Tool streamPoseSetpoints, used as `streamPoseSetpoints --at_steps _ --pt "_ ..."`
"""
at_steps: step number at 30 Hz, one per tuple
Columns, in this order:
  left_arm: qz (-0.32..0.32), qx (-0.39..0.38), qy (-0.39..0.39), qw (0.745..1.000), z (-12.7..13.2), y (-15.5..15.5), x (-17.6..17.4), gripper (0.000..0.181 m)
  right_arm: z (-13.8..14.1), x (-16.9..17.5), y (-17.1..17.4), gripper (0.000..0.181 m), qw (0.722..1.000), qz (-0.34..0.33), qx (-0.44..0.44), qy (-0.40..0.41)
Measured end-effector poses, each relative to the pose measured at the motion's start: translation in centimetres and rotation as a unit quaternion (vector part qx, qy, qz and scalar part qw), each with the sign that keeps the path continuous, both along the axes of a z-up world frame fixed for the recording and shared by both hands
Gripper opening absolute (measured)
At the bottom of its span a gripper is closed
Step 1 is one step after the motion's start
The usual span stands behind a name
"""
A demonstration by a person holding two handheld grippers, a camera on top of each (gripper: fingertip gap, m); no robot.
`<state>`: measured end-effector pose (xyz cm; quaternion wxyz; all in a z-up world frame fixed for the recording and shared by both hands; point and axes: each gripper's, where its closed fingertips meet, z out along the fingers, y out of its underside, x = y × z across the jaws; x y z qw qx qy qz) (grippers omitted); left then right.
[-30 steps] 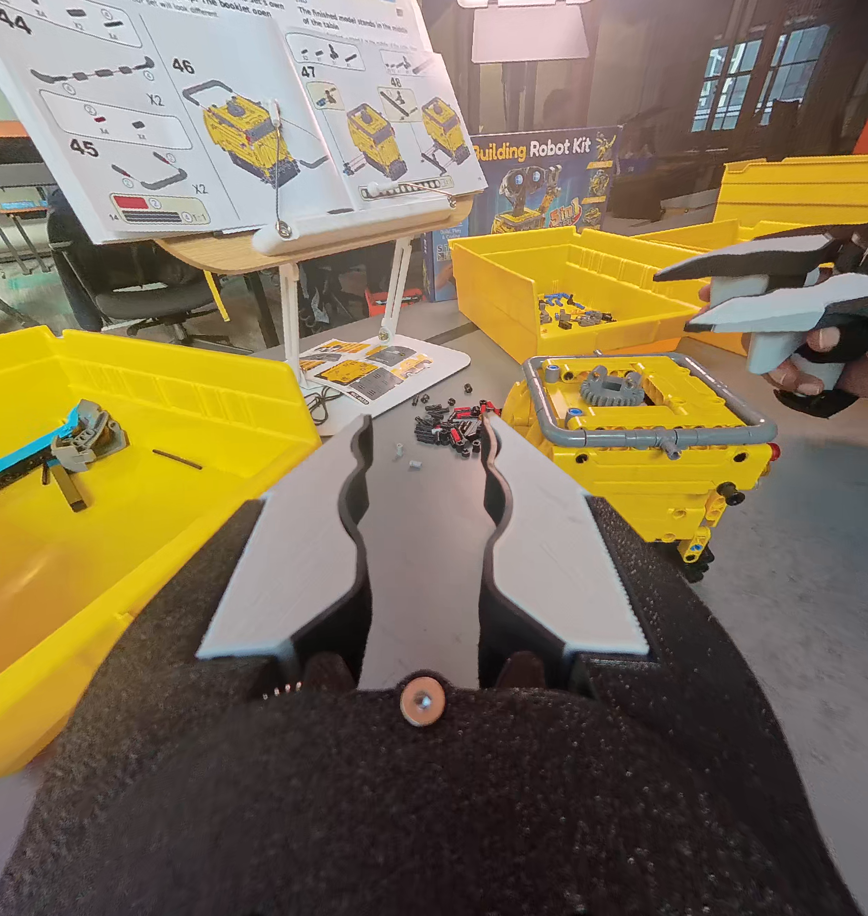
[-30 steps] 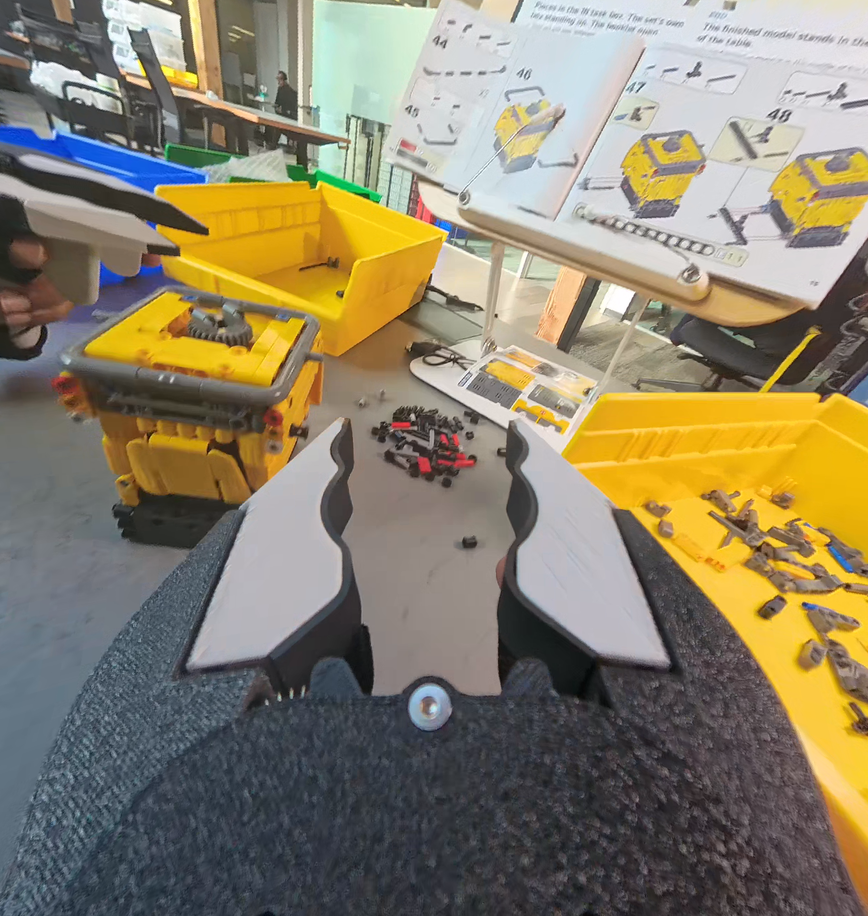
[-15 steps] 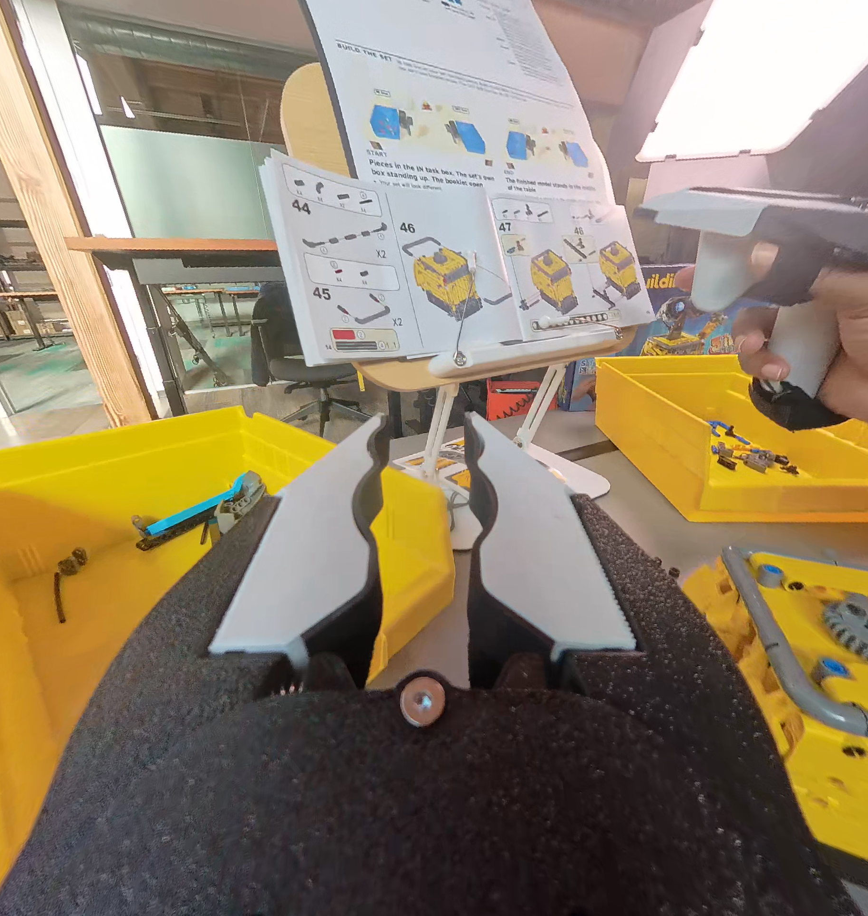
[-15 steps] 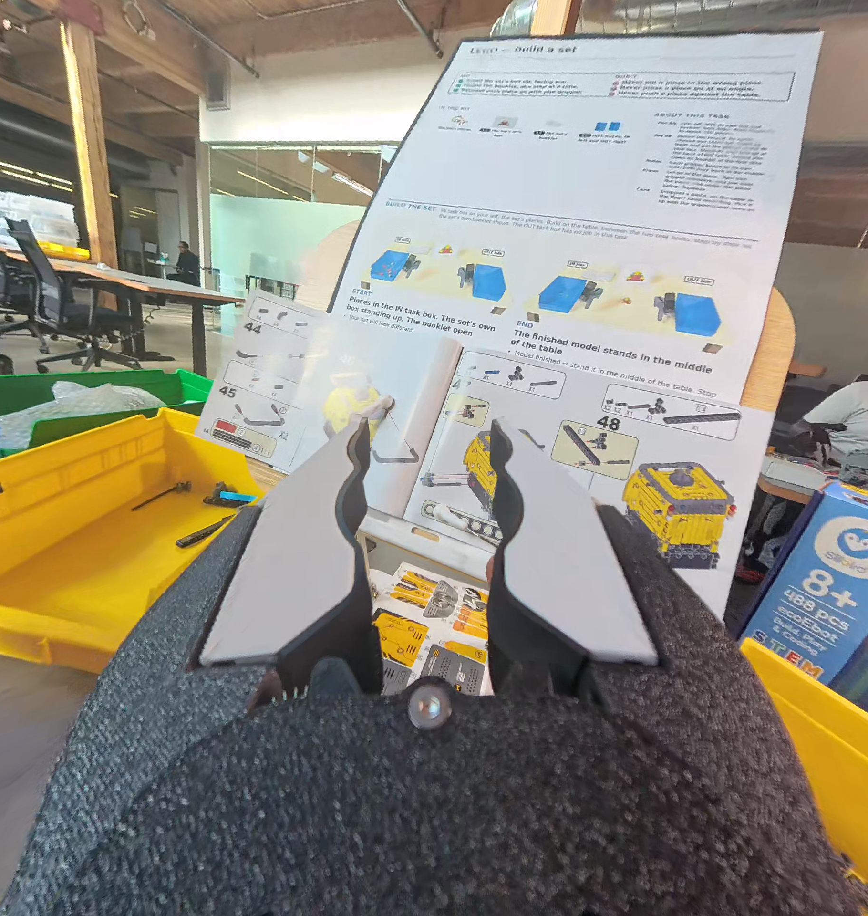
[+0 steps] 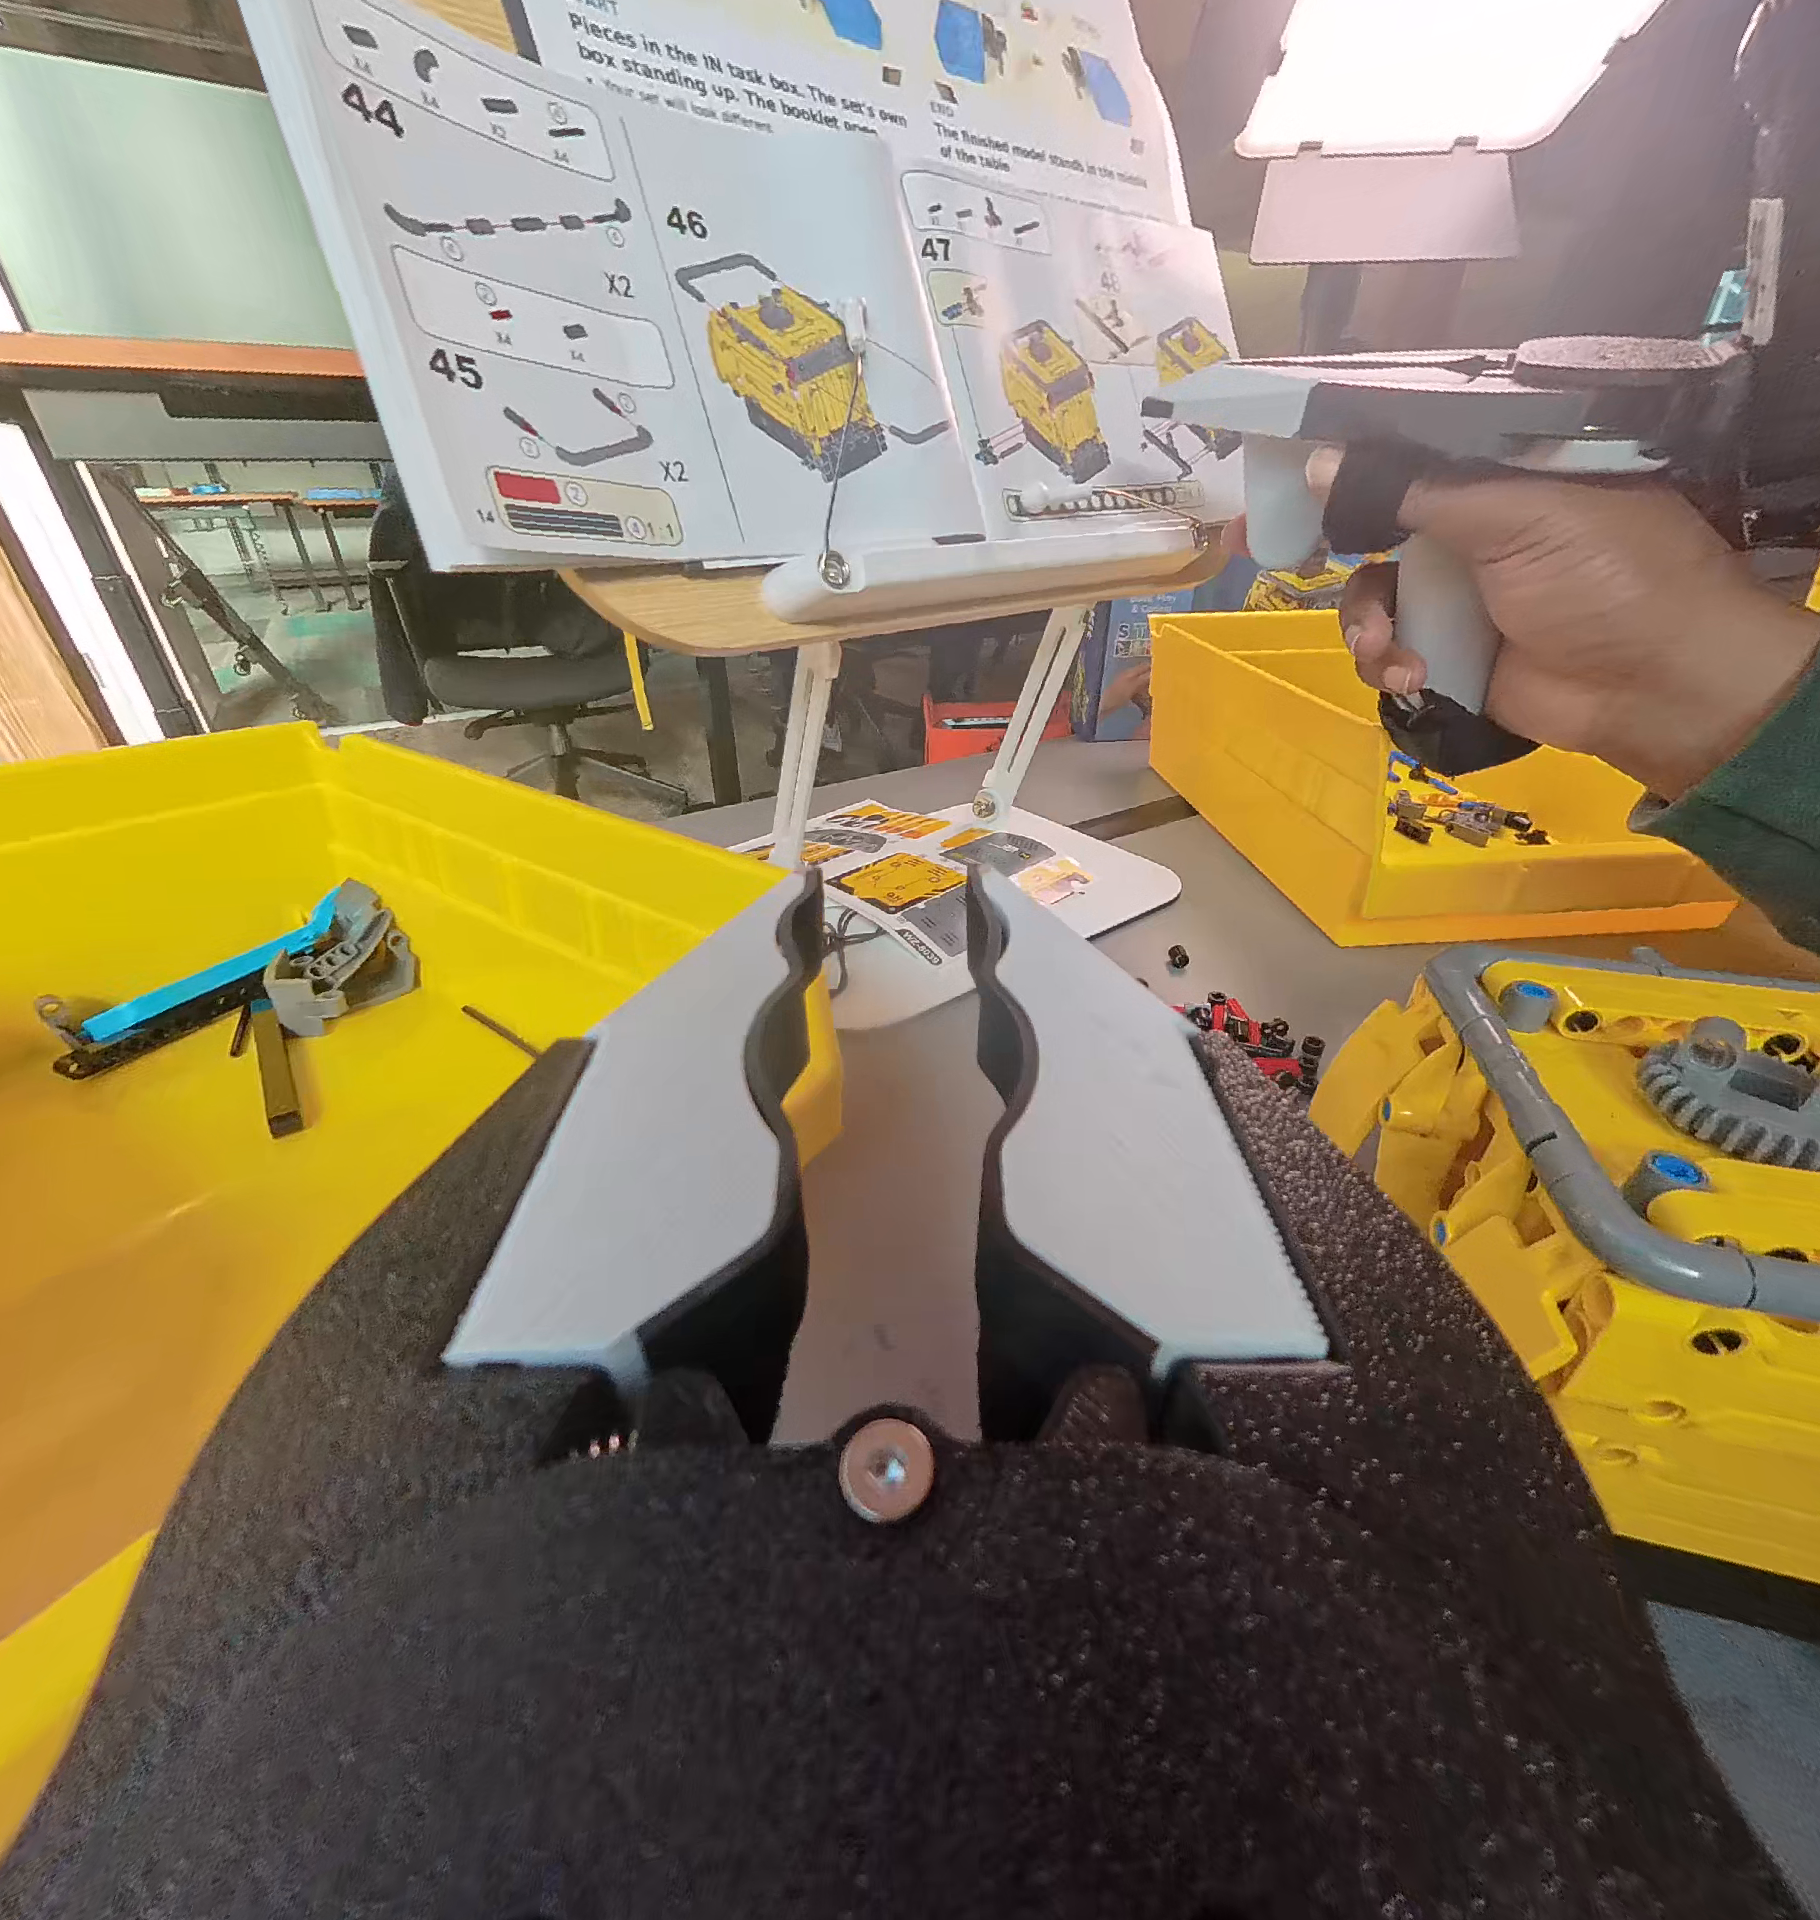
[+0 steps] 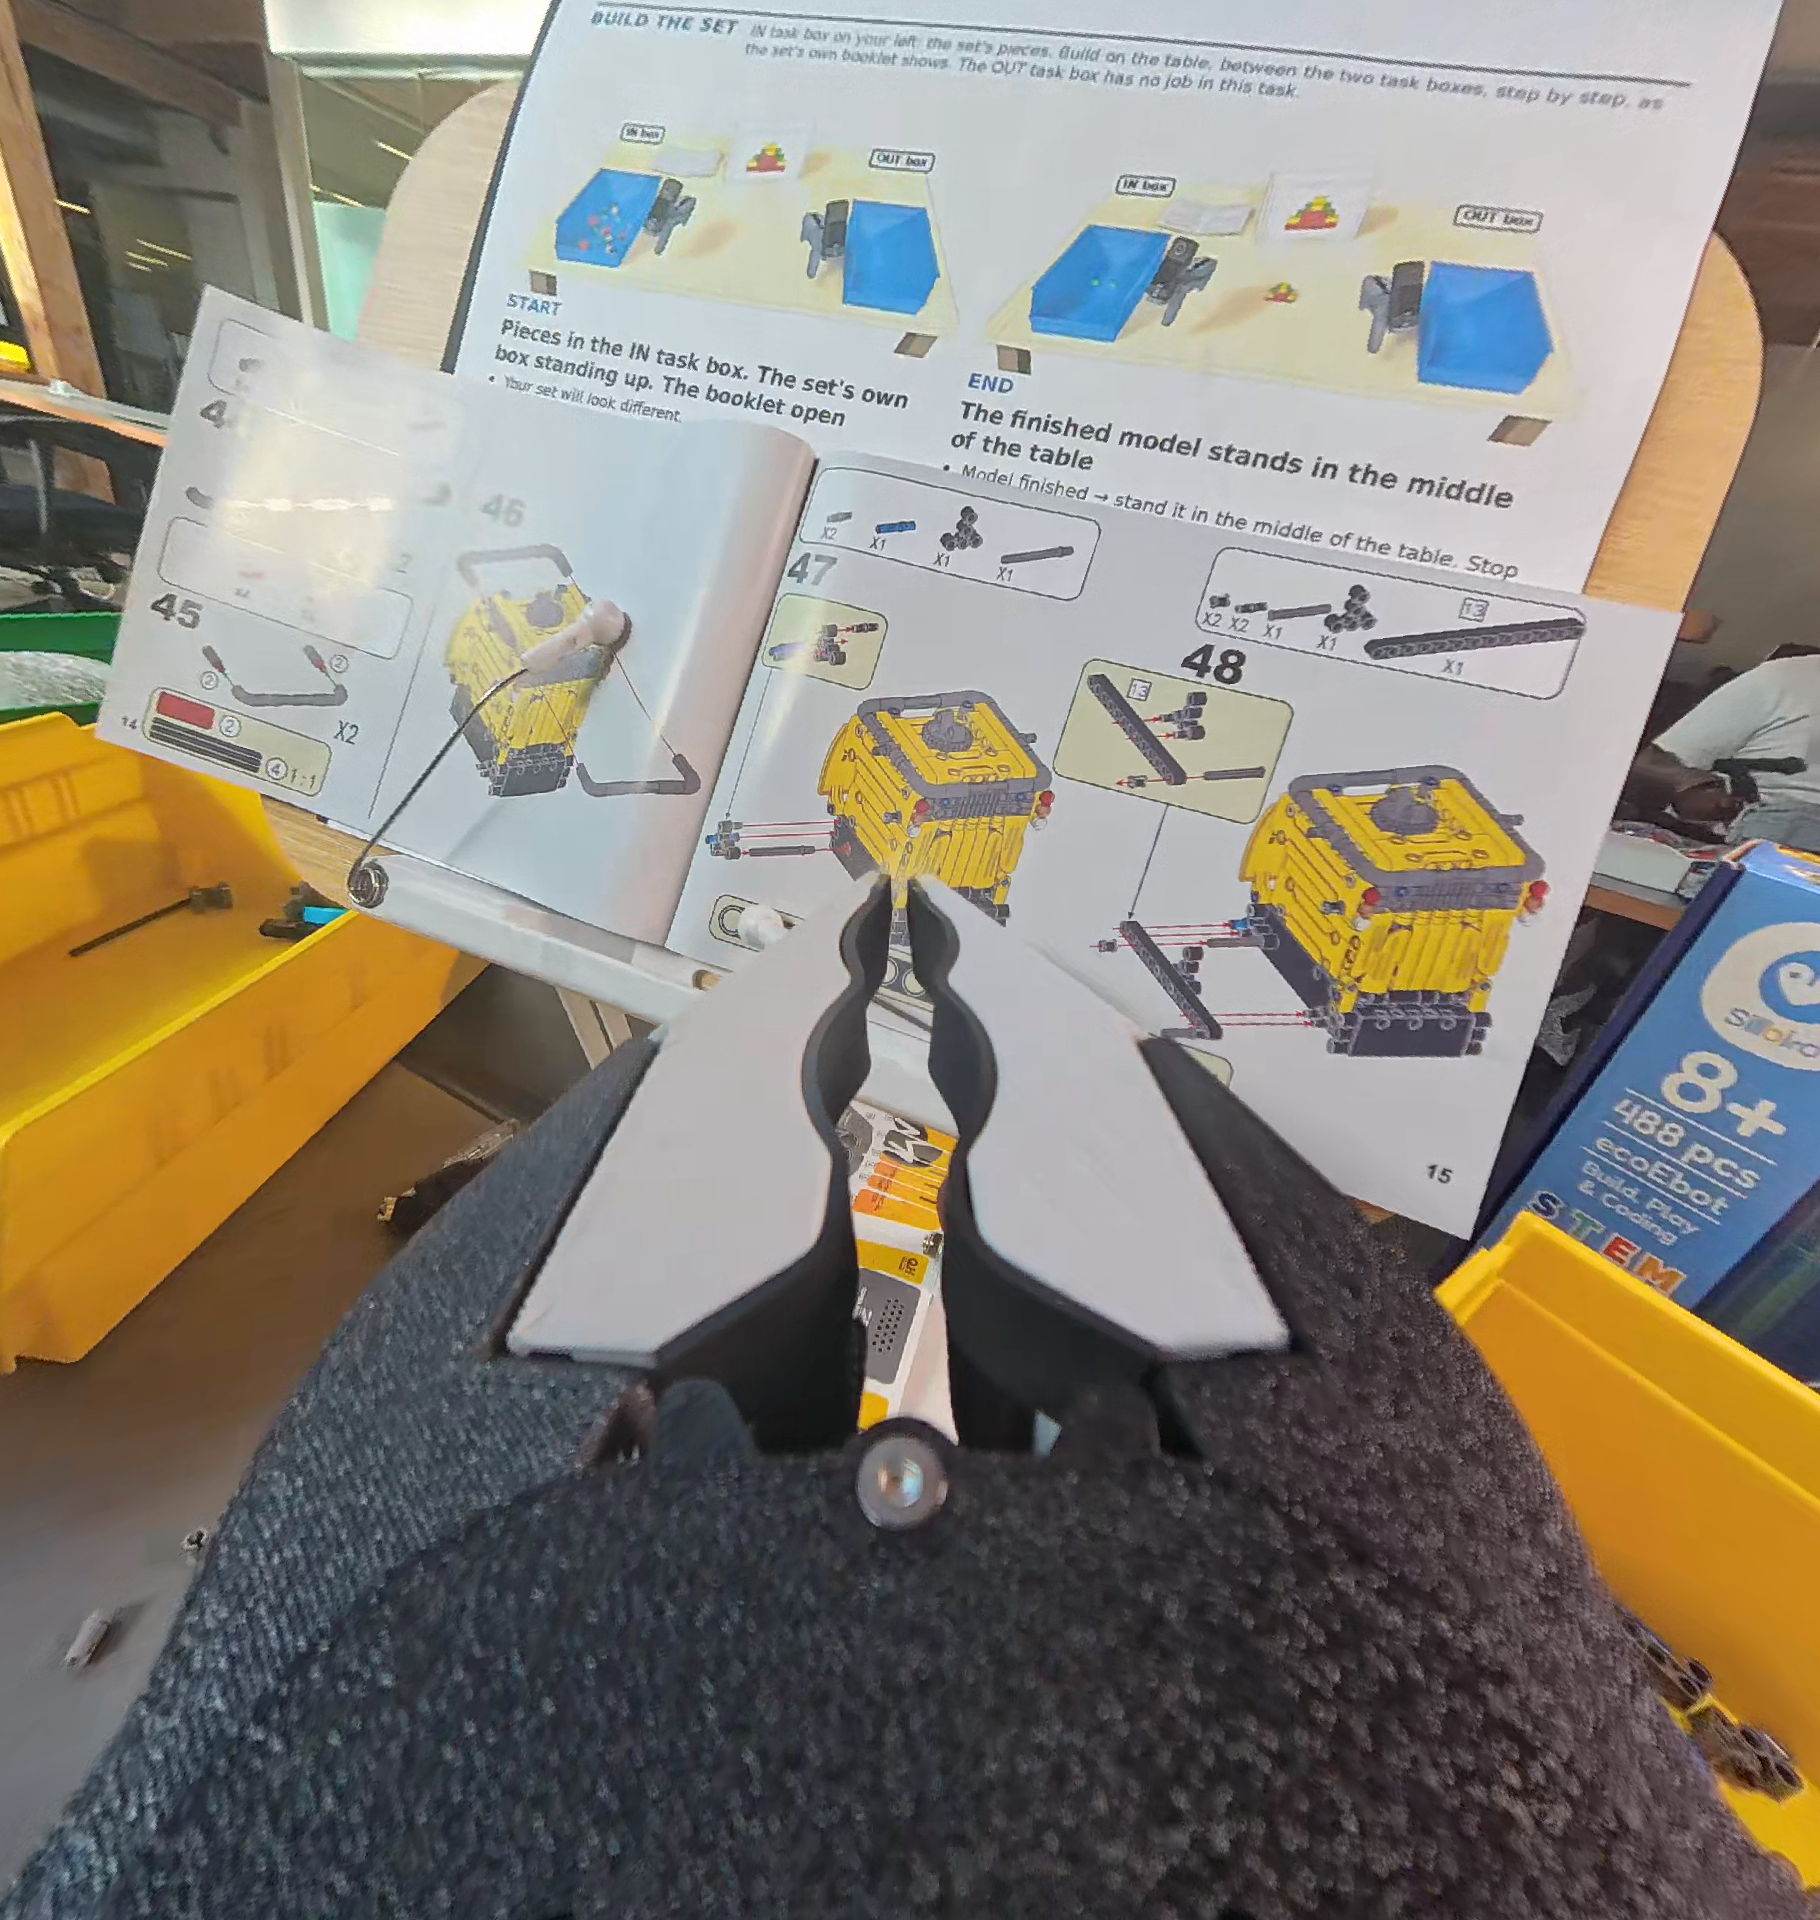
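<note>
An open instruction booklet [image 6: 1093,831] stands on a wooden stand, with a printed sheet [image 6: 1093,260] behind it. My right gripper [image 6: 895,894] is shut, its tips against the lower middle of the booklet's right page; I cannot tell whether paper is pinched. In the left wrist view it [image 5: 1160,407] reaches in from the right, held by a hand, and meets the booklet [image 5: 781,312]. My left gripper [image 5: 890,899] is open and empty, low over the table. It sits between the left yellow bin [image 5: 594,914] and the yellow block model [image 5: 1612,1195] with its grey top frame.
The left bin holds a blue beam [image 5: 199,987] and a few dark parts. A pile of small black and red pins [image 5: 1249,1034] lies by the stand's white base [image 5: 1114,883]. Another yellow bin [image 5: 1301,831] with parts stands at right. A blue box [image 6: 1716,1091] stands behind it. Spacing between my two grippers at the tips: around 25 cm.
My right gripper rose from the table to the booklet and closed from open to shut. My left gripper tilted up, then back down, and its jaws spread a little wider again.
</note>
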<state>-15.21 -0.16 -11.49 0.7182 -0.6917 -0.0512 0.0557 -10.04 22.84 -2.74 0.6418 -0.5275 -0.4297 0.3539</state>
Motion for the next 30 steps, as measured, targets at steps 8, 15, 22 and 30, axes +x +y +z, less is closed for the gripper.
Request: streamPoseSetpoints --at_steps 8,15,22,30 --pt "-0.001 -0.003 0.026 1.000 0.1 -0.1 0.9 0.027 0.1 0.1 -0.5 0.006 1.000 0.004 0.014 0.004" --pt "0.002 0.007 0.014 1.000 0.6 -0.4 0.7 0.028 -0.1 0.1 -0.8 0.008 1.000 0.006 0.015 0.003" --pt "0.000 0.012 0.015 1.000 0.9 -0.5 0.9 0.028 0.0 0.4 -0.1 0.010 1.000 0.000 0.019 0.006" --pt "-0.004 -0.002 0.019 1.000 0.0 0.0 1.3 0.028 3.1 1.2 2.4 0.010 0.999 -0.020 0.020 0.041"
